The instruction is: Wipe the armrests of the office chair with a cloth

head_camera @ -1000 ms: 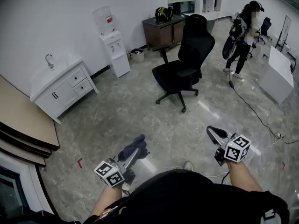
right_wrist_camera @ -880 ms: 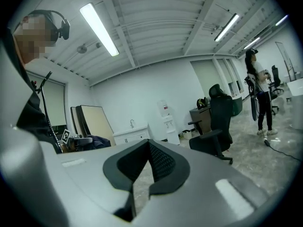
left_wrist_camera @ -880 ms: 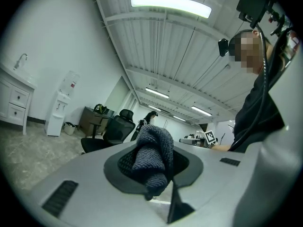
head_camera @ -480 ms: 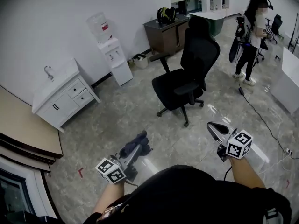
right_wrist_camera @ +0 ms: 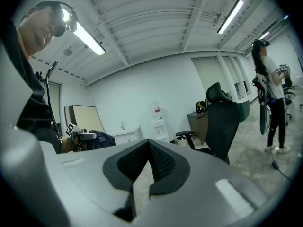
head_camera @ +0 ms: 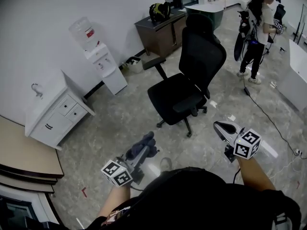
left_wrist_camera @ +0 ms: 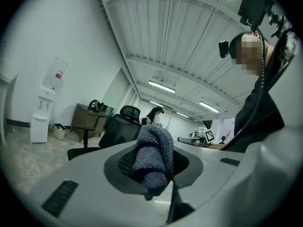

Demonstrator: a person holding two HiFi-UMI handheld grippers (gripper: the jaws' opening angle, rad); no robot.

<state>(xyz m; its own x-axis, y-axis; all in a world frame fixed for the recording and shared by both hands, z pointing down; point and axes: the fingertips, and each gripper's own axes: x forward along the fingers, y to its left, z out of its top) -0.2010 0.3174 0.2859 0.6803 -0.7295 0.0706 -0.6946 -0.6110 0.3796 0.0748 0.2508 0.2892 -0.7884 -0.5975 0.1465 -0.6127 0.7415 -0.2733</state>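
A black office chair (head_camera: 189, 80) stands in the middle of the floor, with one armrest (head_camera: 152, 63) on its far side and the other (head_camera: 187, 101) on the near side. My left gripper (head_camera: 146, 142) is shut on a dark blue cloth (head_camera: 140, 148), well short of the chair. In the left gripper view the bunched cloth (left_wrist_camera: 152, 157) fills the left gripper (left_wrist_camera: 154, 161), and the chair (left_wrist_camera: 116, 130) shows beyond it. My right gripper (head_camera: 218, 126) is held low at the right, shut and empty. The right gripper (right_wrist_camera: 148, 144) points past the chair (right_wrist_camera: 222, 122).
A white sink cabinet (head_camera: 53, 111) and a water dispenser (head_camera: 98, 56) line the left wall, and a brown cabinet (head_camera: 160, 30) stands behind the chair. A person (head_camera: 256, 28) stands at the back right. A cable (head_camera: 268, 121) crosses the floor by a white table (head_camera: 297, 71).
I have come closer to the chair, which now looks larger and nearer. Both grippers keep their pose, and the cloth stays in the left one.
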